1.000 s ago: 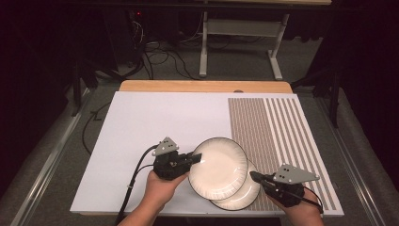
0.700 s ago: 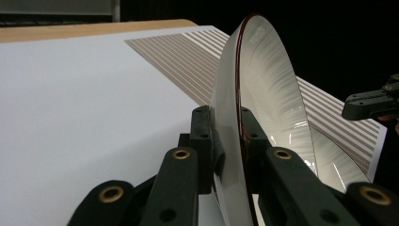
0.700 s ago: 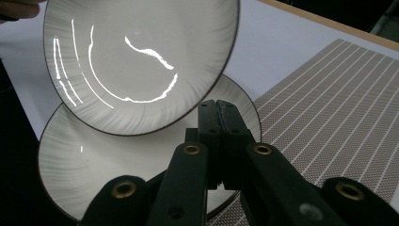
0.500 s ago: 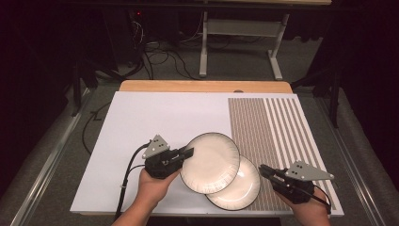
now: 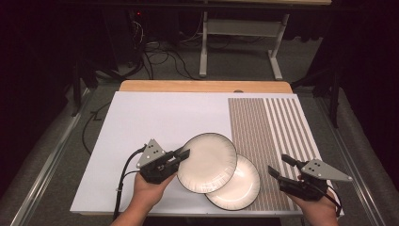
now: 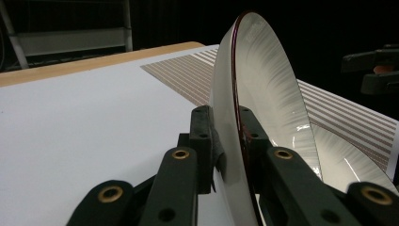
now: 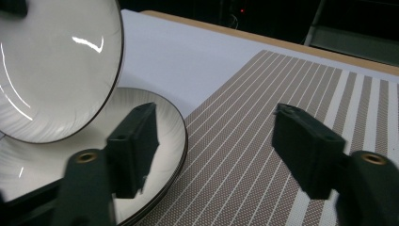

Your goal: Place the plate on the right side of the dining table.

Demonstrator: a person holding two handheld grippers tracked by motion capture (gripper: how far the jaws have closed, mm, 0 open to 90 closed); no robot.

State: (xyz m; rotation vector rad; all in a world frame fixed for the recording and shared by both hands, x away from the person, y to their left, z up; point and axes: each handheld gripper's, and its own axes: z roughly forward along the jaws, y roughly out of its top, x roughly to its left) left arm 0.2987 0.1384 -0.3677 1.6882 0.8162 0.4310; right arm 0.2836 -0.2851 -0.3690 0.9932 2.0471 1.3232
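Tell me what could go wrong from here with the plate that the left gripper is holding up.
The left gripper pinches the raised plate only at its rim, so it might slip or swing. It overlaps the lower plate, so a drop could chip both. The open right gripper isn't supporting either.

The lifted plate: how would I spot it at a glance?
Look at the white table, near its front edge beside the striped mat. Two dark-rimmed plates overlap there; the lifted plate is the upper one, its rim pinched in the left claw.
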